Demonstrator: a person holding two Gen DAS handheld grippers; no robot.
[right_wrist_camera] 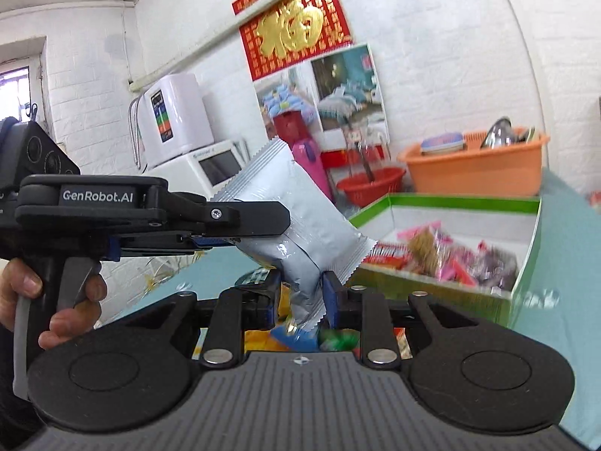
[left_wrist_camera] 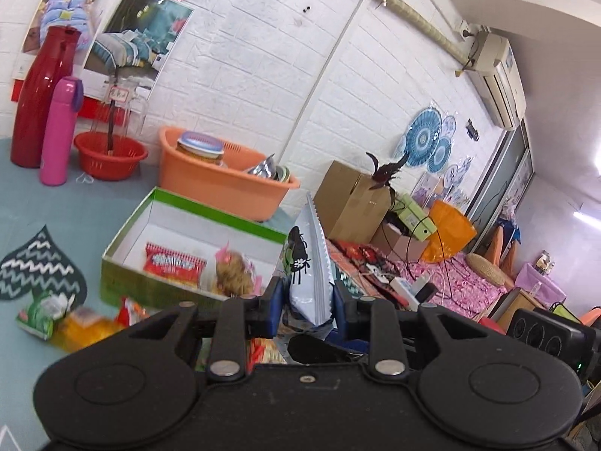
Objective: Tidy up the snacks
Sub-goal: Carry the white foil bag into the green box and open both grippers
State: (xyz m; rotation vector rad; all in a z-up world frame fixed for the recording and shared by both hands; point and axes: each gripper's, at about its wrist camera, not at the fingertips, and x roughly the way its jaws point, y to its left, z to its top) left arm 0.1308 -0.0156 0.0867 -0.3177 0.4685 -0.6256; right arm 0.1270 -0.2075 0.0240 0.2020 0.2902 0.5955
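Together, both tools lift one silver snack packet above the surface.

Left wrist view: the left tool (left_wrist_camera: 310, 297) is pinched on the silver packet (left_wrist_camera: 310, 263), held edge-on just beside the green box (left_wrist_camera: 131, 259) of snacks (likely its destination). Right wrist view: the right tool (right_wrist_camera: 300, 302) clamps the packet's (right_wrist_camera: 296, 218) lower corner while the left tool (right_wrist_camera: 229, 242) grips its side, probably sharing the hold to keep the limp pack steady; loose snacks (right_wrist_camera: 296, 338) lie beneath.

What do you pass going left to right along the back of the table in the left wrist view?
Red bottle → pink flask → red basket → orange tub → cardboard box.
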